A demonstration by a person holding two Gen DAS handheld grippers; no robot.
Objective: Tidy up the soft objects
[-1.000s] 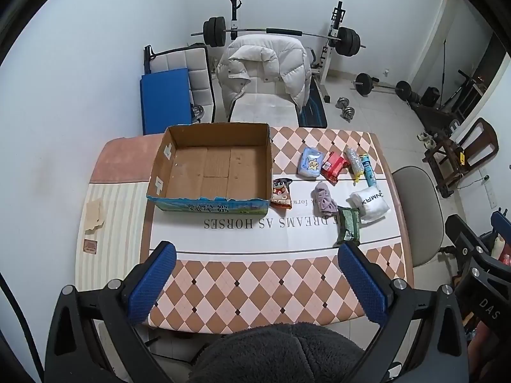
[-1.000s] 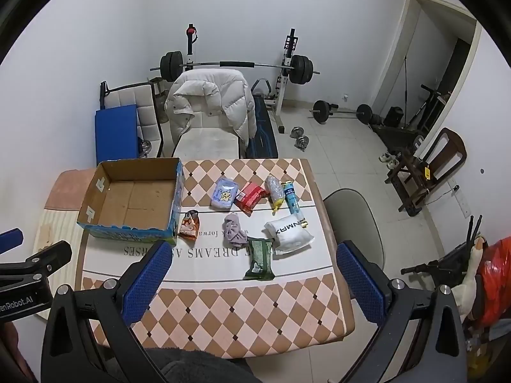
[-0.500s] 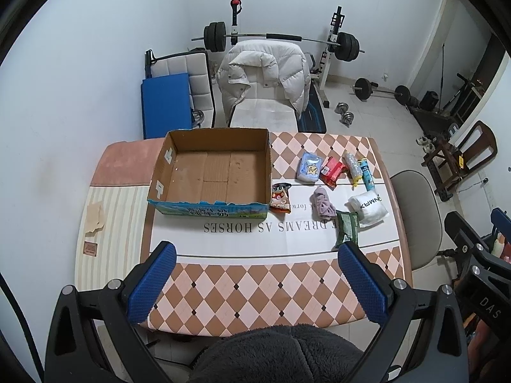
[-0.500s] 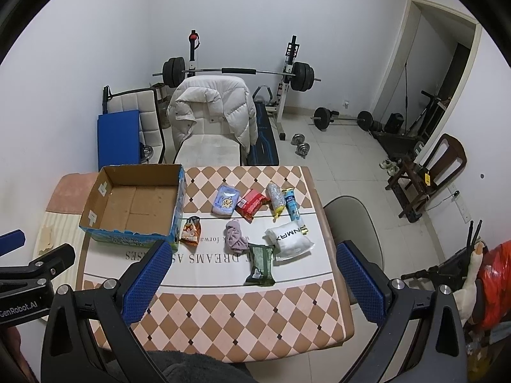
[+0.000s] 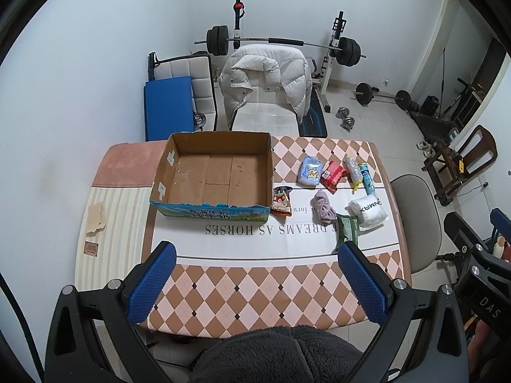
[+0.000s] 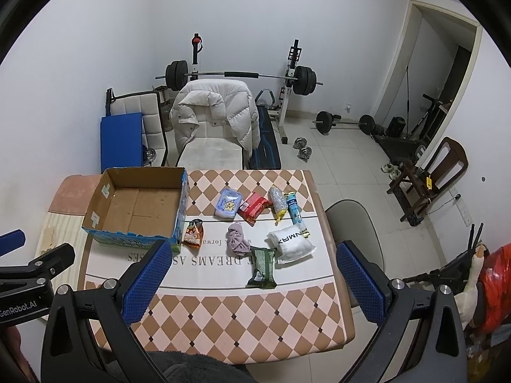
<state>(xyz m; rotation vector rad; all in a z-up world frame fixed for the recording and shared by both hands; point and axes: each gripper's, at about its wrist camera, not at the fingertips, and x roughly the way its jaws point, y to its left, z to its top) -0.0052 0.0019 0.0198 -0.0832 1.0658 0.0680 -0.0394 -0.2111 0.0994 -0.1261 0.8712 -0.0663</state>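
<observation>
Soft goods staged beside open brown cardboard box (image 5: pixel 220 175), nothing packed yet.
Left gripper (image 5: pixel 257 282) & right gripper (image 6: pixel 252 279): jaws wide, empty, high over checked tablecloth table (image 6: pixel 223 312). White rolled towel (image 6: pixel 292 245), mauve crumpled cloth (image 6: pixel 237 239), dark green pouch (image 6: pixel 262 268) grouped right of box, prob. for short transfers.

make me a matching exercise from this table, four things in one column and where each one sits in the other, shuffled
Things:
1. cardboard box
2. orange snack bag
3. green packet
4. white pouch

Places:
A. nearest the table's front edge of all the small items
B. beside the box's right front corner
C. left part of the table, open with nothing inside
D. toward the table's right edge, just behind the green packet

Pairs: 1-C, 2-B, 3-A, 4-D
</observation>
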